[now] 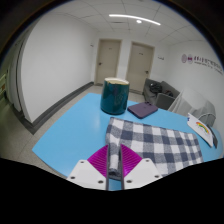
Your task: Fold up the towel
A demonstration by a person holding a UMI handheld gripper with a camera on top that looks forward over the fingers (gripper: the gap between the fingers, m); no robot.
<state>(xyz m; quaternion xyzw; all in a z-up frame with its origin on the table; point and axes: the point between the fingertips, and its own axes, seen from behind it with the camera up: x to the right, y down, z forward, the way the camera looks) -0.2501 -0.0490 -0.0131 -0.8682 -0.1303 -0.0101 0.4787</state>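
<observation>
The tongs [113,165] are pinching the checked towel's [155,142] bunched edge, apparently lifting it over the blue surface [70,140] to fold.

The towel [155,146] at lower right of the frame is checked in dark grey and white, lying on a light blue desk [70,138]. The gripper [115,168] at bottom centre has white fingers with magenta pads [100,160]. At centre stands a dark teal cylinder [114,97], with a purple flat item [143,110] to its right.
</observation>
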